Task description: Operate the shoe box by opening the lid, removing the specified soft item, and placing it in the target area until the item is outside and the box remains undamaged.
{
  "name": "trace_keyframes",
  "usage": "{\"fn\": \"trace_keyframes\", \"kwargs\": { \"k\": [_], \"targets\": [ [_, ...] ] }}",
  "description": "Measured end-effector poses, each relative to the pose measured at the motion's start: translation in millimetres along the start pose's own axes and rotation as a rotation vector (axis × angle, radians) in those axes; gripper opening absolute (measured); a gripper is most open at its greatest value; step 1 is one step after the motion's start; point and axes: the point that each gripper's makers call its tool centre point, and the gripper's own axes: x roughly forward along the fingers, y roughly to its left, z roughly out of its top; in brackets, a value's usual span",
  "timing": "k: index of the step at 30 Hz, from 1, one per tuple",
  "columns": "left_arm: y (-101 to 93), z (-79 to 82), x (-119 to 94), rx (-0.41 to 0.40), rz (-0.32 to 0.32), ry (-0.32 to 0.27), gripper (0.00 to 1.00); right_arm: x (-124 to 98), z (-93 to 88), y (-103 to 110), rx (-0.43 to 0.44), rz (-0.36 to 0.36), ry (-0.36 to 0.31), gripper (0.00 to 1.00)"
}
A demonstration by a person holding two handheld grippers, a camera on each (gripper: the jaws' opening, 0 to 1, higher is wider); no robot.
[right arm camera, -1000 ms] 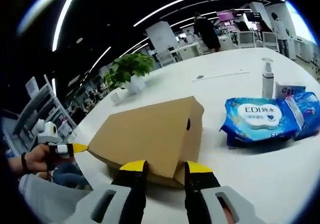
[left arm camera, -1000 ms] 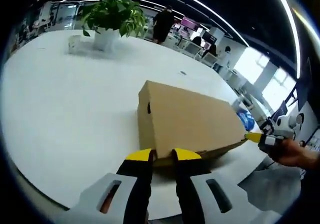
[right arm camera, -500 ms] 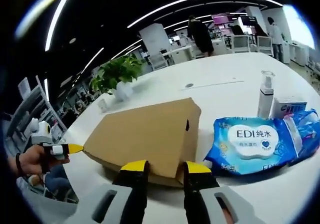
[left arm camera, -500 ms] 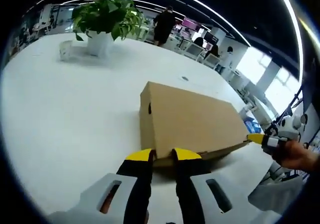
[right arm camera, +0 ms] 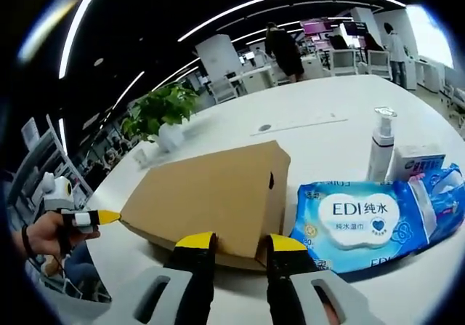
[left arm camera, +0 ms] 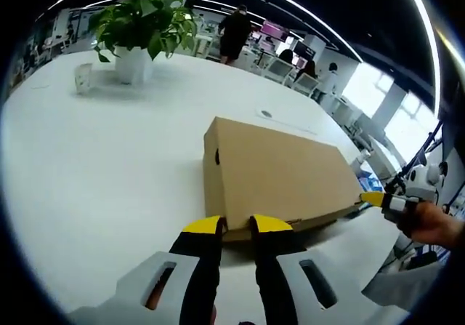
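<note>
With your left gripper (left arm camera: 236, 225) and right gripper (right arm camera: 240, 241) each pinched narrow on a near corner of the lid (left arm camera: 280, 171) of the shoe box (right arm camera: 218, 194) on the white table (left arm camera: 94, 158), lift both together, evenly, keeping the cardboard unbent.

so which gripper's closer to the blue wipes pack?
Right. The right gripper is at the box corner beside the wipes pack; the left gripper is at the opposite end.
</note>
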Motion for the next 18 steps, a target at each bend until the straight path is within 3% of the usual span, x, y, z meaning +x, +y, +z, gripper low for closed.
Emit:
{"fn": "trace_keyframes", "kwargs": {
  "k": [2, 12, 14, 18],
  "targets": [
    [0.5, -0.3, 0, -0.026, 0.001, 0.003, 0.14, 0, 0.1, 0, -0.010, 0.000, -0.003, 0.24],
    [1.5, 0.3, 0, 0.012, 0.008, 0.023, 0.14, 0, 3.1, -11, 0.030, 0.019, -0.003, 0.24],
    [7.5, 4.4, -8, 0.007, 0.057, -0.020, 0.16, -9, 10.7, -15, 0.059, 0.009, -0.048, 0.25],
    [8.0, 5.6, -27, 0.010, 0.058, -0.065, 0.20, -33, 15.8, -31, 0.037, 0.003, -0.088, 0.30]
  ]
}}
